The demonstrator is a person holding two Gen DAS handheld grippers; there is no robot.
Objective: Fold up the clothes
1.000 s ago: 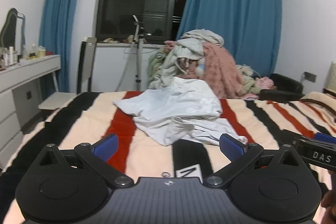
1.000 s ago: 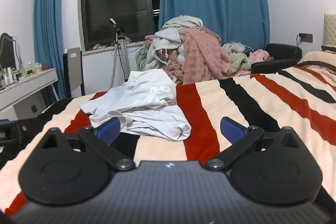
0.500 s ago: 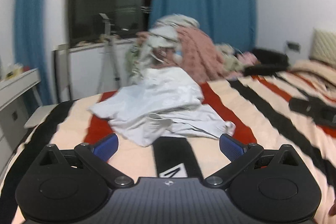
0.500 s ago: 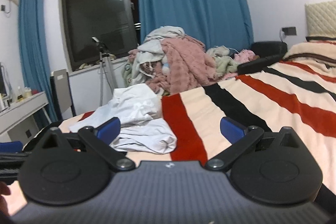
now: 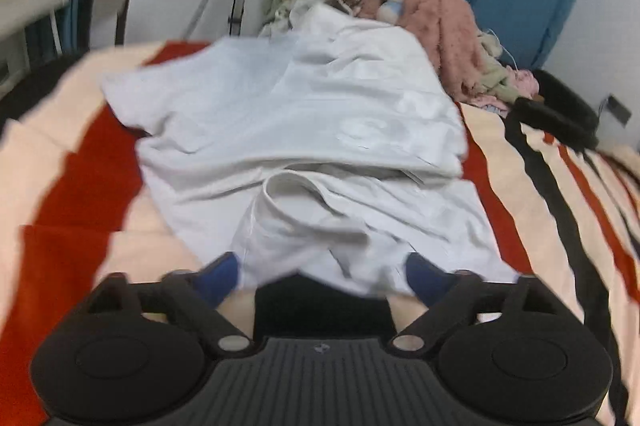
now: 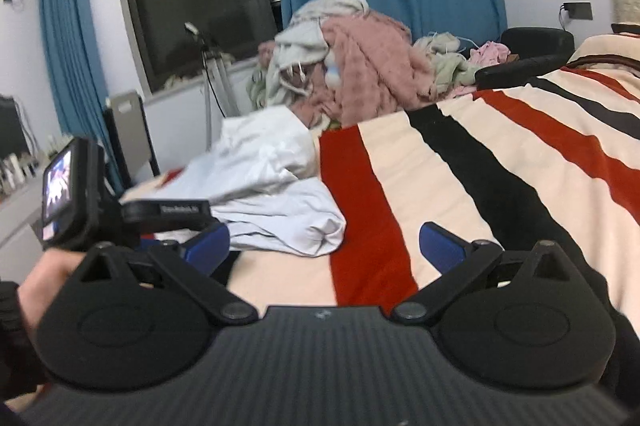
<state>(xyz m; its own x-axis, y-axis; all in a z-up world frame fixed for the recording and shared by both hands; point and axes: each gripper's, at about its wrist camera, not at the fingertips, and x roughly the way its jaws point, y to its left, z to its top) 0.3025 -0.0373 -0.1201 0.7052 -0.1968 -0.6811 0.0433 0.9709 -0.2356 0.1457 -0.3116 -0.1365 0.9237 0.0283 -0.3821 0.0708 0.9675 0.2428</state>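
Two grippers reach a white shirt (image 5: 288,130): left gripper (image 5: 320,276) closing, jaws astride its near hem without pinching; right gripper (image 6: 324,242) beside it, jaws spread, empty.

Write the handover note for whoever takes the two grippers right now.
Left gripper: jaws closing around the near edge of the white garment; cloth lies between the fingers, pads not yet pressing it.
Right gripper: open and empty, over the striped blanket to the right of the garment.
Things: the white garment lies crumpled on the blanket; a pile of unfolded clothes sits behind it.
Done: nothing folded yet.
Left: finish the grip, probably take a second edge with the right gripper, spread the garment flat, fold it, then work through the pile.
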